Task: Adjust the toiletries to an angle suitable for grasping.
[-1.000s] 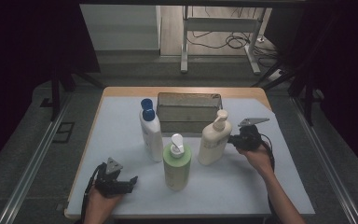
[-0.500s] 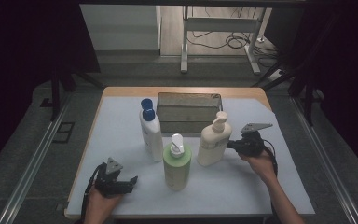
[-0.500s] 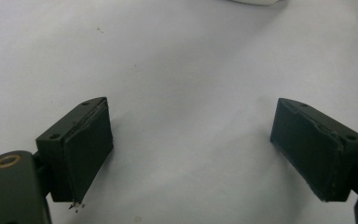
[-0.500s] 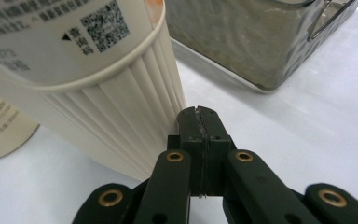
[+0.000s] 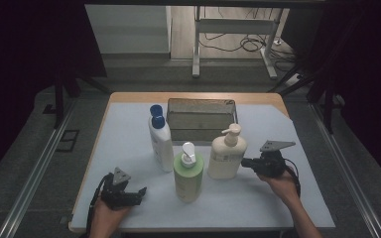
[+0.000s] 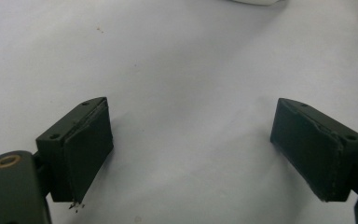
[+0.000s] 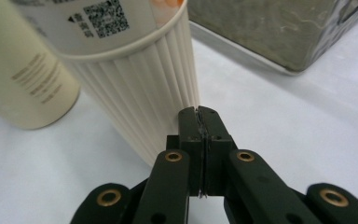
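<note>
A cream pump bottle stands right of centre on the white table cover. My right gripper is shut with nothing between its pads, and its tips sit against the bottle's lower right side. In the right gripper view the closed tips meet the ribbed base of the cream bottle. A green pump bottle stands to its left, and a white bottle with a blue cap stands further left. My left gripper rests near the front left edge, its jaws wide open over bare cover.
A metal tray lies behind the bottles at the table's far side; its wall shows as the grey box in the right gripper view. The pale bottle beyond the cream one is the green pump bottle.
My right gripper has moved toward the person's side, staying shut by the cream bottle. The cream bottle seems to have shifted slightly the same way. The left gripper has kept still.
</note>
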Tool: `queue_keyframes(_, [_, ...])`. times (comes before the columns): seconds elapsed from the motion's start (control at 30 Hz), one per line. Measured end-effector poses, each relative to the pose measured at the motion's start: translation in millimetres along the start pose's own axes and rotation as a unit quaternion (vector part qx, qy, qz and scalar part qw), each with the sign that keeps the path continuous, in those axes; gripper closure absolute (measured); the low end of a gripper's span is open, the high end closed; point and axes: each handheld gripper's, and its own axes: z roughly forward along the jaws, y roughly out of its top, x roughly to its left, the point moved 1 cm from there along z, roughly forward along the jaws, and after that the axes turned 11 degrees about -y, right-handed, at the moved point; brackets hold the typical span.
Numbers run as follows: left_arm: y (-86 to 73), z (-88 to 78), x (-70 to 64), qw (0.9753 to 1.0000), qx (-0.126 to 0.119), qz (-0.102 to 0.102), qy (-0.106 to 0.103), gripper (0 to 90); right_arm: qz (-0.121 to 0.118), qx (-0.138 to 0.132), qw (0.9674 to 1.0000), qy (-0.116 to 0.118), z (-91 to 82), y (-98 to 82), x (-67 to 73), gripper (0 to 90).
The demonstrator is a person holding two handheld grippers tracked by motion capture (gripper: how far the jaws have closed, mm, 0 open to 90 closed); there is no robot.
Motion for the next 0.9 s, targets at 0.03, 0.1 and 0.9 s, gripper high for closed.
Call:
queue_keyframes(0.03, [0.0, 0.0, 0.0, 1.0000, 0.000, 0.000, 0.000, 12.3, -0.003, -0.001, 1.0000, 0.000, -1.5, -1.0, 1.3, 88.9])
queue_keyframes(0.1, [0.0, 0.0, 0.0, 1.0000, 0.000, 0.000, 0.000, 12.3, -0.006, -0.002, 1.0000, 0.002, -5.1, -2.8, 4.4, 88.6])
queue_keyframes(0.9, [-0.1, 0.0, 0.0, 1.0000, 0.000, 0.000, 0.000, 12.3, -0.012, 0.017, 0.9994, -0.028, 18.9, 1.4, 1.7, 90.0])
